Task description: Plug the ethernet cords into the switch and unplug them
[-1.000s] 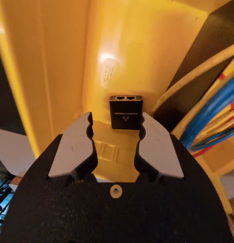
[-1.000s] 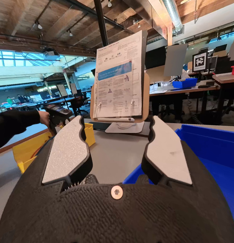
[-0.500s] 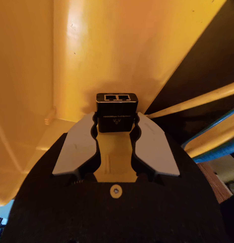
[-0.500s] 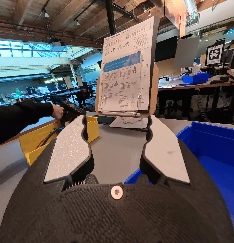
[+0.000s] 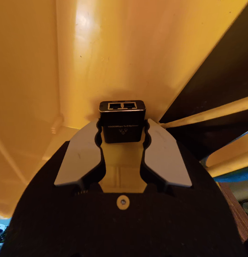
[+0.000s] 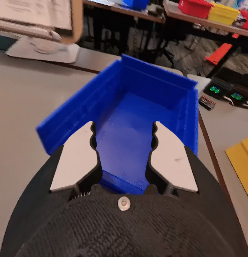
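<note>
The left hand-held gripper (image 5: 122, 125) reaches into a yellow bin (image 5: 37, 83), and its two fingers are clamped on the sides of the switch (image 5: 122, 121), a small black box that sits on the bin's floor close against the far wall. The switch's two empty ports face upward, on the end farthest from the fingers. To the right of the switch, yellowish ethernet cords (image 5: 204, 114) run across the dark area by the bin's wall, and a blue one (image 5: 234, 178) lies nearer the camera; their ends are out of sight. The right hand-held gripper (image 6: 123, 133) hangs over a blue bin (image 6: 81, 105) on the grey surface (image 6: 23, 97) with its fingers apart and nothing between them. Beyond the blue bin, to its left, a white stand (image 6: 41, 51) carries a paper sheet, blurred by motion. Right of the blue bin, a yellow edge (image 6: 243, 159) shows on the surface.
</note>
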A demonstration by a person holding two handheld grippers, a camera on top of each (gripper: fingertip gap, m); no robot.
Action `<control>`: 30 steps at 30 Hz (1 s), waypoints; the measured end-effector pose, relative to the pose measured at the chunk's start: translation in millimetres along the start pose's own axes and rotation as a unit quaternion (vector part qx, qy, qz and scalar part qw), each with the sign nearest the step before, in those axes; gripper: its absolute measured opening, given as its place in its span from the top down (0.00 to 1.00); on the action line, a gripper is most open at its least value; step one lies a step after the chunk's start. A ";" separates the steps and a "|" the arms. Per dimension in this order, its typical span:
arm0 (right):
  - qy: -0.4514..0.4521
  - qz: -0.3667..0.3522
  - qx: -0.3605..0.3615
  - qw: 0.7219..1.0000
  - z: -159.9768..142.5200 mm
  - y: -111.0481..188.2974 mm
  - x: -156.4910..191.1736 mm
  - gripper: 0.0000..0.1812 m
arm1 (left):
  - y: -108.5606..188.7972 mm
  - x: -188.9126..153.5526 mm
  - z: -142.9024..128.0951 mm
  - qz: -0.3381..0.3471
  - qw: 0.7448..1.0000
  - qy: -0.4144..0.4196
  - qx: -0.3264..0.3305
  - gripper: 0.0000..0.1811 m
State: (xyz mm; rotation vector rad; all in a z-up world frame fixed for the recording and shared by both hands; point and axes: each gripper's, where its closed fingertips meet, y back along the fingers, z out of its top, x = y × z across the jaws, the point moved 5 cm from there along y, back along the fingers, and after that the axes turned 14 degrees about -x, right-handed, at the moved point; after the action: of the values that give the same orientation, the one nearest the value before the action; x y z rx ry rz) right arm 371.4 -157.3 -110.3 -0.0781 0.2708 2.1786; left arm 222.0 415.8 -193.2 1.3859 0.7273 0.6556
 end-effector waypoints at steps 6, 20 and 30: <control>0.028 -0.035 0.027 0.999 -29.9 2.9 -37.8 0.65 | 4.2 11.9 -26.7 0.048 0.998 -0.030 -0.016 0.67; 0.079 -0.048 -0.030 0.995 -6.9 2.8 -30.0 0.64 | -6.0 12.3 -46.2 0.059 0.990 -0.064 0.112 0.65; 0.087 -0.015 -0.087 0.992 24.1 10.4 -8.2 0.61 | 51.4 34.9 -19.8 0.246 0.963 -0.071 -0.091 0.66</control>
State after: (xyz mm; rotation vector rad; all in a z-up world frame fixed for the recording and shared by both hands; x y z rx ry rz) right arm 368.8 -164.3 -83.8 -0.3693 0.1759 2.1645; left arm 228.9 459.5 -145.3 1.4335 0.1961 0.9732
